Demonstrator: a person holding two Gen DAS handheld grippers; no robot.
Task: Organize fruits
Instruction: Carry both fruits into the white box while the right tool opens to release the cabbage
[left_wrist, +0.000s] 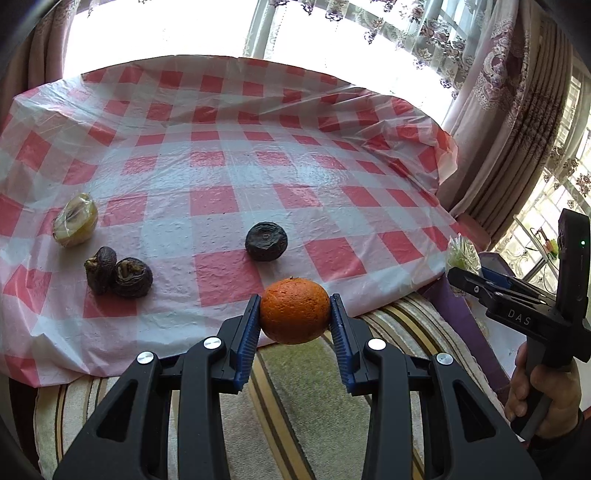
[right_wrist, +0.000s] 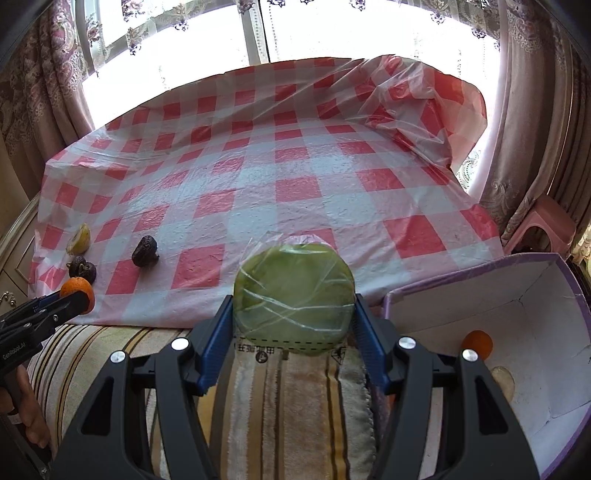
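Left gripper (left_wrist: 294, 314): I hold it clamped on an orange (left_wrist: 294, 311), blue pads pressing both sides of the fruit, lifted above the near edge of the checked tablecloth (left_wrist: 221, 173).
Right gripper (right_wrist: 294, 314): I hold it clamped on a green fruit wrapped in clear plastic (right_wrist: 293, 295), the pads against its left and right sides.
Ahead of my left tool: one dark wrinkled fruit (left_wrist: 266, 241) lies just beyond the orange on the cloth.
Ahead-left of my left tool: two more dark wrinkled fruits (left_wrist: 120, 276) lie touching each other, with a yellowish wrapped fruit (left_wrist: 75, 220) just beyond them.
Right of my right tool: an open white box with a purple rim (right_wrist: 535, 280) stands just beside the fingers; inside it lie a second orange (right_wrist: 478, 344) and a pale round piece (right_wrist: 503, 380) nearer me.
Under both tools: a striped towel-like cover (right_wrist: 288, 406) runs along the near side, below the cloth's edge.
Beyond the cloth: bright windows and patterned curtains (left_wrist: 509, 92).
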